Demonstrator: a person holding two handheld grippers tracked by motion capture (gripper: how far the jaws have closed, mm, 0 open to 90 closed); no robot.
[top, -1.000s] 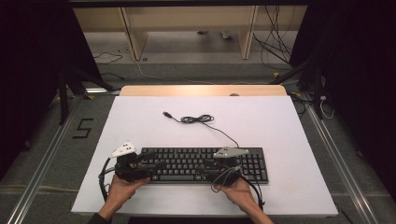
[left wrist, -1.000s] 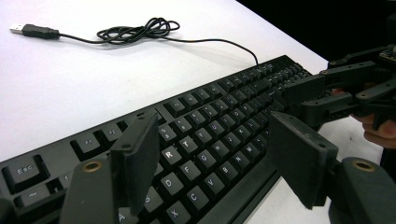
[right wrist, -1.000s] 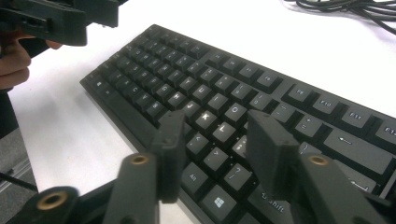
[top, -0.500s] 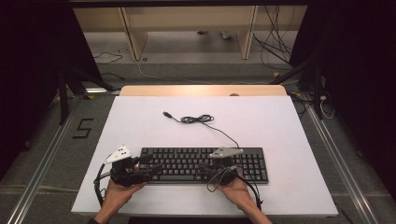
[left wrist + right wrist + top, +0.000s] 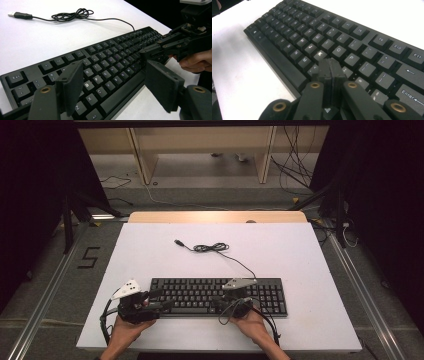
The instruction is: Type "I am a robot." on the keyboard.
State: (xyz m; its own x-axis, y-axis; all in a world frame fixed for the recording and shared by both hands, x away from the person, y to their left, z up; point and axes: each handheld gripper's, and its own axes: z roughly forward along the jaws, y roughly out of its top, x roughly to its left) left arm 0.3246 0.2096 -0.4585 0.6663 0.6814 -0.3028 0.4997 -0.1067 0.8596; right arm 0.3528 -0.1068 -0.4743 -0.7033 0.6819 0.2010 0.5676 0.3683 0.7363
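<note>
A black keyboard [image 5: 218, 296] lies flat on the white worktop [image 5: 150, 250], near the edge where the person stands, its long side running across. Its thin cable [image 5: 235, 260] runs away from the back edge toward the middle of the worktop, bunches into a small loose coil and ends in a USB plug [image 5: 178, 242] lying free on the bare surface. The left hand-held gripper [image 5: 161, 300] sits at the keyboard's left end, low over the keys; in the left gripper view its jaws stand wide apart, released, with the letter rows and the front edge of the keyboard showing between them and nothing pressed by either pad. The right hand-held gripper [image 5: 216, 299] is over the middle of the keyboard, by the front rows. In the right gripper view [image 5: 329, 65] its jaws are clenched flat against each other, having just been closing, with nothing caught between them, and the joined tips point down at the keys beside the lit K key [image 5: 320, 53]; whether they actually touch a key I cannot tell. Both of the person's hands [image 5: 131, 327] come in from the near edge, each wrapped round its gripper's body.
</note>
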